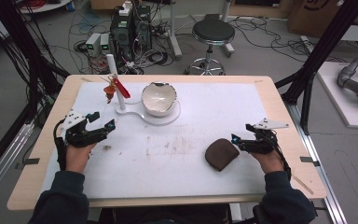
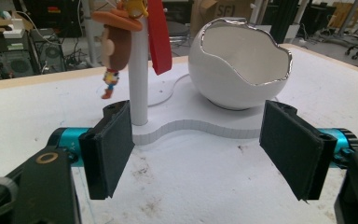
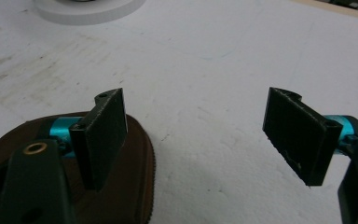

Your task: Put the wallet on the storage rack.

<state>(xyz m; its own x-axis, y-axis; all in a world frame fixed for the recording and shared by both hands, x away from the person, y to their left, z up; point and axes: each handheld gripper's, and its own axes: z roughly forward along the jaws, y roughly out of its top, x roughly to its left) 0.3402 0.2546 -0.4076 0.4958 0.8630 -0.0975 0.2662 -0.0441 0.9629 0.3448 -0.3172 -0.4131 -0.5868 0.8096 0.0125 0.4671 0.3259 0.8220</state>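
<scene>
A white stand (image 1: 135,113) with an upright post (image 1: 113,70) sits at the back of the mat. A small toy figure (image 1: 108,91) and a red strap (image 1: 122,87) hang from the post. A white cracked-egg bowl (image 1: 158,99) rests on the stand's base. My left gripper (image 1: 101,120) is open, a little in front of the post, facing post (image 2: 139,79) and bowl (image 2: 242,60). A brown zip pouch (image 1: 221,154) lies flat at the front right. My right gripper (image 1: 241,132) is open just right of it, with one jaw over the pouch (image 3: 130,186).
A stained white mat (image 1: 191,158) covers most of the wooden table (image 1: 279,107). Beyond the far edge stand a black stool (image 1: 213,32), computer towers (image 1: 130,28) and loose floor cables. Black frame posts (image 1: 317,56) flank the table.
</scene>
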